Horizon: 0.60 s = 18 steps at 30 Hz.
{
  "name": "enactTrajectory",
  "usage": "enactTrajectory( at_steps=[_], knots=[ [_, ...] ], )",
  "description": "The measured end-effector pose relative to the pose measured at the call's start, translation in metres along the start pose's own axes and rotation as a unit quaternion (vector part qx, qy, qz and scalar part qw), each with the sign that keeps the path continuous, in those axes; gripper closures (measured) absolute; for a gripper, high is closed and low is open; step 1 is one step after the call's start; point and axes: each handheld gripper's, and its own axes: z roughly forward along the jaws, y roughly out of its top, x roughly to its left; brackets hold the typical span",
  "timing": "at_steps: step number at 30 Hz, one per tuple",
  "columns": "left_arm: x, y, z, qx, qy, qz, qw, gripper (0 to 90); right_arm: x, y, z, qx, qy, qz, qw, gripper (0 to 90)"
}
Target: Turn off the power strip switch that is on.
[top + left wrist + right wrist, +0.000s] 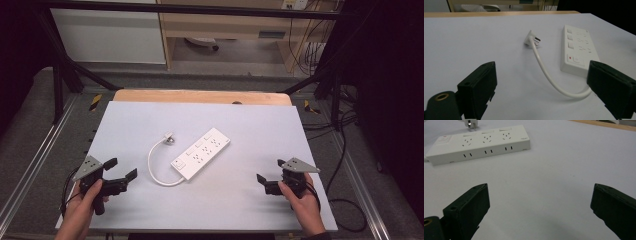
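Likely risk: the short stiff white cable [152, 167] springs back and swings the white plug [169, 138] away if grabbed off-centre. White rectangular plastic power strip [201, 153] lies diagonal mid-frame on the pale grey desk [250, 200], cable looping to its left. Left gripper [121, 170] and right gripper [269, 172]: jaws wide apart, holding nothing.

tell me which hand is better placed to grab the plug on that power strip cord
Left, probably. The left gripper is open and faces the cable and plug, which lie on the strip's left side. The right gripper, also open, has the power strip between it and the plug.
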Motion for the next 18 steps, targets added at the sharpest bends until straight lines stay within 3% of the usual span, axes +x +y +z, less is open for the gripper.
enactTrajectory(
  at_steps=[10, 14, 18],
  knots=[
    [-0.005, -0.019, -0.008, 0.009, -0.006, 0.003, 0.9999, 9.3, -0.003, -0.002, 0.002, 0.006, -0.012, 0.007, 0.9999, 2.8],
    [-0.008, -0.018, -0.007, 0.005, -0.014, 0.006, 0.9999, 9.0, -0.008, -0.007, 0.009, 0.038, -0.035, 0.024, 0.9984, 3.1],
    [-0.006, -0.018, -0.008, 0.003, -0.01, 0.001, 0.9999, 9.0, -0.012, -0.012, 0.023, 0.08, -0.06, 0.033, 0.9945, 2.9]
  ],
)
